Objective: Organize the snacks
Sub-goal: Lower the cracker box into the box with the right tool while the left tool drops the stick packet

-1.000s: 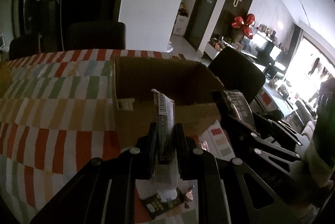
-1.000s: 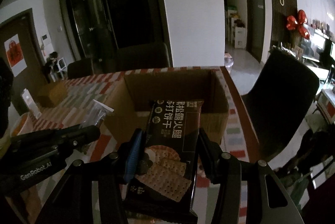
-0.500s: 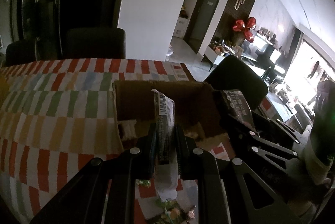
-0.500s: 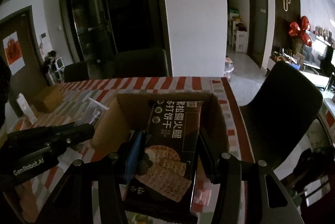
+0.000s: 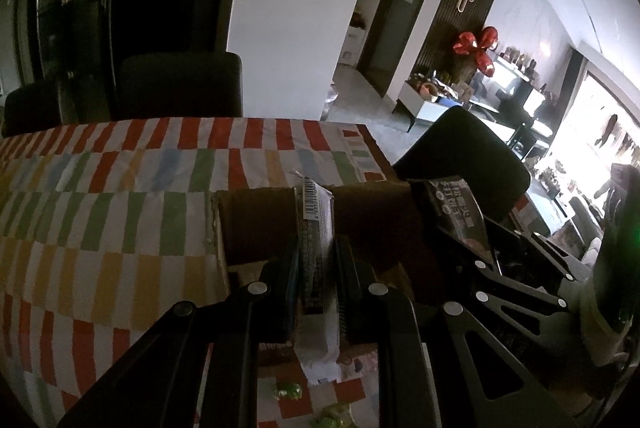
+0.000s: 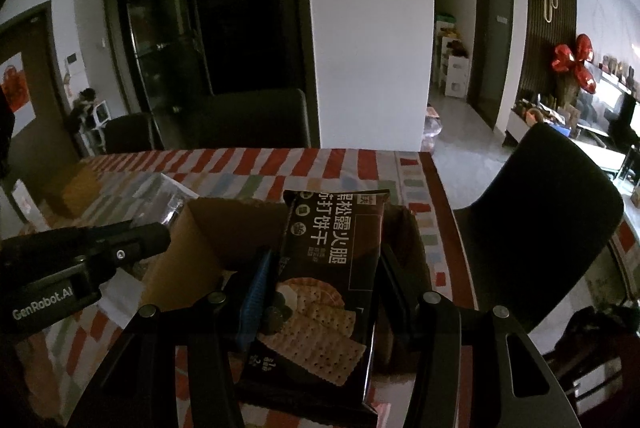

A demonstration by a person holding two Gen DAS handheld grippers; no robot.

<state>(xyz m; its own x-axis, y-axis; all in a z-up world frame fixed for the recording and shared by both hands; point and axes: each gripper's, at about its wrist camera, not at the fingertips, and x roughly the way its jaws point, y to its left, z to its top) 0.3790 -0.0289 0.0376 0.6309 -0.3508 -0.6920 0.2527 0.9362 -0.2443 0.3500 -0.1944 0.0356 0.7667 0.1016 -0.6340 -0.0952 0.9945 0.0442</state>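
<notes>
Currently both packets are held clear above the cardboard box [image 6: 192, 248] at 12 o'clock: left gripper [image 5: 316, 268] fingers clamp a slim snack bar [image 5: 316, 224], right gripper [image 6: 320, 292] fingers clamp the cracker pack [image 6: 324, 284]. Neither is boxed; loose sweets [image 5: 288, 390] lie on the worktop [image 5: 100, 208].

Two wrist fisheyes, close above the striped table [image 5: 120, 196], facing forward, sharing the cardboard box [image 6: 200, 228].

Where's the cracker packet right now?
The cracker packet is clamped in the right claw, held before the open cardboard box, right of the left claw.
</notes>
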